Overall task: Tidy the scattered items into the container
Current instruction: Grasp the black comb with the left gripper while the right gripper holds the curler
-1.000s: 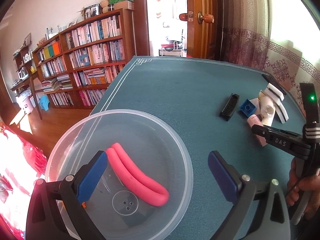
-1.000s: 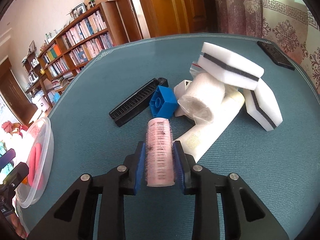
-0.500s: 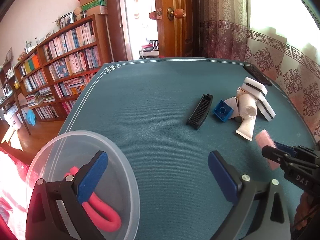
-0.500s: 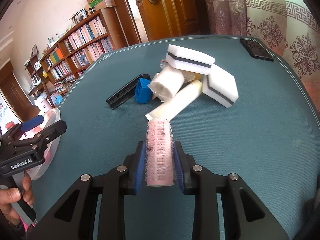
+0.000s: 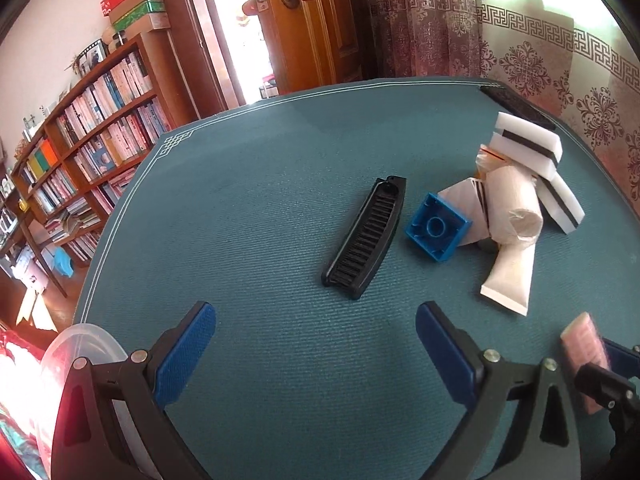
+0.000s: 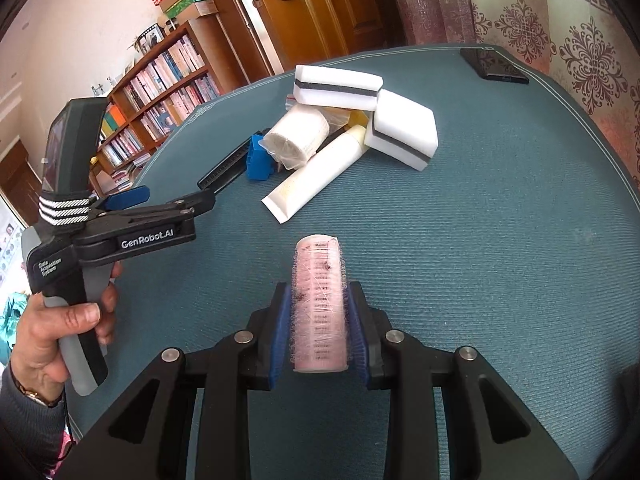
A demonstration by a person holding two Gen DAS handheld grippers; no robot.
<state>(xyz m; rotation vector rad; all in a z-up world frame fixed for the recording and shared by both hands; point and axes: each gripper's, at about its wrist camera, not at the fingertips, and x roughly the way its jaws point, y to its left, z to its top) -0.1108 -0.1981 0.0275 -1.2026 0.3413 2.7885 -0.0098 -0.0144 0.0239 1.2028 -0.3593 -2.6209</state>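
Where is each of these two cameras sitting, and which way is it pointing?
Left wrist: sits on the left gripper, looks forward over the table at the comb and blue block; its own open fingers show.
Right wrist: sits on the right gripper, looks along the pink roller it grips toward the pile; a hand holding the left gripper shows.
Shared: comb, block, white tube, sponges, bookshelf, door.
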